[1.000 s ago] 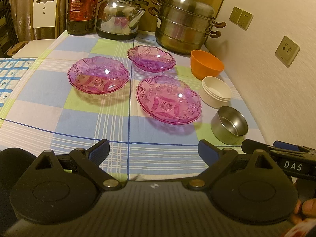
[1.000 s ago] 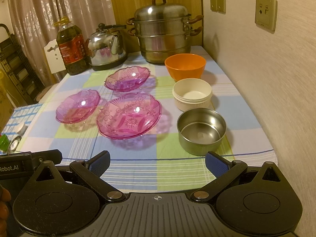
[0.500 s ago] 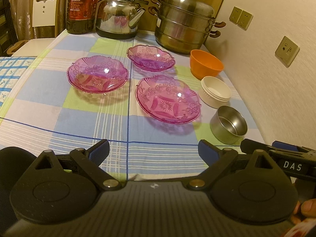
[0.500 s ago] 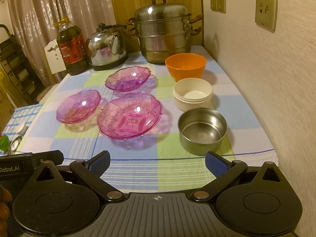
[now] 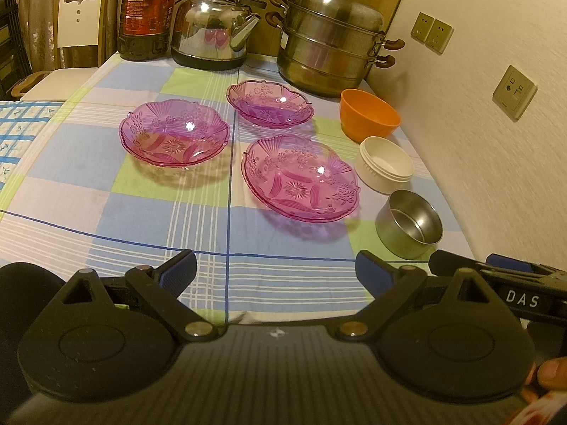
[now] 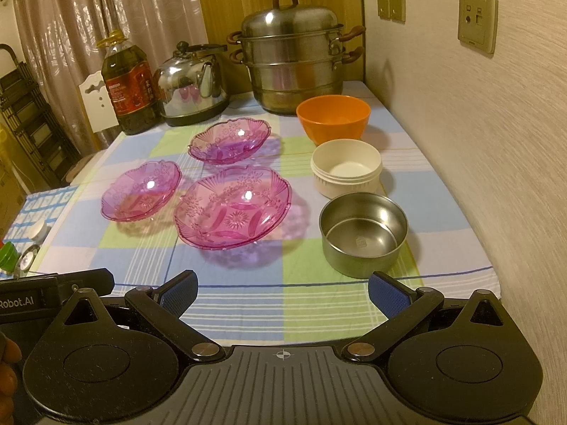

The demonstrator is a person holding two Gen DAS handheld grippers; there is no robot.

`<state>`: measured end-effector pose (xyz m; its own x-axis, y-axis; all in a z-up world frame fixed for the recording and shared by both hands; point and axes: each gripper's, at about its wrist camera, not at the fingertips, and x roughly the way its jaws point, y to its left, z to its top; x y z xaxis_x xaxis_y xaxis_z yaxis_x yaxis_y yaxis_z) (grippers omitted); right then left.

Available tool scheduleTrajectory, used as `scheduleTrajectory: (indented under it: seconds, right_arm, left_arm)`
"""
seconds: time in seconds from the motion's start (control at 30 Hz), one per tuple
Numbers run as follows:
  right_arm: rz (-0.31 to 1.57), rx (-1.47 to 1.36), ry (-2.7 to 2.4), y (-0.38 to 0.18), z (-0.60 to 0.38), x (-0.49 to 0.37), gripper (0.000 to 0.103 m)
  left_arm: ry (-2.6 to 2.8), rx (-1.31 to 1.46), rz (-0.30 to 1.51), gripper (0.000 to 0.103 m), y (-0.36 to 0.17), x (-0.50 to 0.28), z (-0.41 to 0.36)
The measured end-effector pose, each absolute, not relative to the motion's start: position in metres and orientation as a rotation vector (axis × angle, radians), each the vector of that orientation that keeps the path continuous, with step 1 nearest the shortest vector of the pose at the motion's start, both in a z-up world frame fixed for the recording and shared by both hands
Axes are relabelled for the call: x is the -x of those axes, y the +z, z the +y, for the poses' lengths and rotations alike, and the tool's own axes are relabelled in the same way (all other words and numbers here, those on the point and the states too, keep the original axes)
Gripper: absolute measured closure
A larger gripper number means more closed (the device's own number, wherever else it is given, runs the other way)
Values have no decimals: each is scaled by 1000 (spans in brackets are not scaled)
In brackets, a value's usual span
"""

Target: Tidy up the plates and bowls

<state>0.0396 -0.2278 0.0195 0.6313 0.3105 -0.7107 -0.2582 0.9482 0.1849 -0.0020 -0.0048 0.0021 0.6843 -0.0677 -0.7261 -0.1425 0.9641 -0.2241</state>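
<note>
Both tools hang back over the near edge of the desk (image 6: 248,304), which is covered in a checked cloth. The left hand-held gripper (image 5: 275,271) has its blue pads spread wide with nothing between them, and the right hand-held gripper (image 6: 282,288) is spread just the same, also empty.

Three pink glass plates sit apart from one another in a loose triangle: the large pink plate (image 6: 232,207) nearest, the left pink plate (image 6: 141,190) beside it, and the far pink plate (image 6: 229,139) behind. Along the wall side runs a row of bowls (each separate, none nested): the steel bowl (image 6: 363,233) closest, the white bowl (image 6: 346,168) just behind it, then the orange bowl (image 6: 333,117).

At the back edge stand a tiered steamer pot (image 6: 294,56), a shiny kettle (image 6: 193,85) and an oil bottle (image 6: 127,86). Nothing lies between either gripper and the nearest dishes. Small jars (image 6: 21,248) sit at the desk's far left edge in the right wrist view, well away from the plates.
</note>
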Motion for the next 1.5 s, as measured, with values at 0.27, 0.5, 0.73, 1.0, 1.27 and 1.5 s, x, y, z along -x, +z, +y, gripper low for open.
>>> scheduleTrajectory:
  seconds: [0.27,0.5,0.73,1.0,1.27,1.5]
  right_arm:
    - [830,-73,324,18,-228,-40,1]
    - [831,-106,328,17,-227,-45,1]
    - [814,-171,333,18,-221,-63,1]
    - [802,-218,408,22,-180,-106,1]
    - [768,-209,507,21,-120,-157,1]
    - [796,-170,566,0,-74,-202,12]
  left_arm:
    - [41,278,818,8,2,2,-5]
    - [40,329,810,8,1,-5,4]
    - [67,371,791,8,0,-23,34]
    - [126,377,725,8,14,-49,100]
    - [176,407,671,12,29,-79,173]
    - [208,415,706,14,6,-110,205]
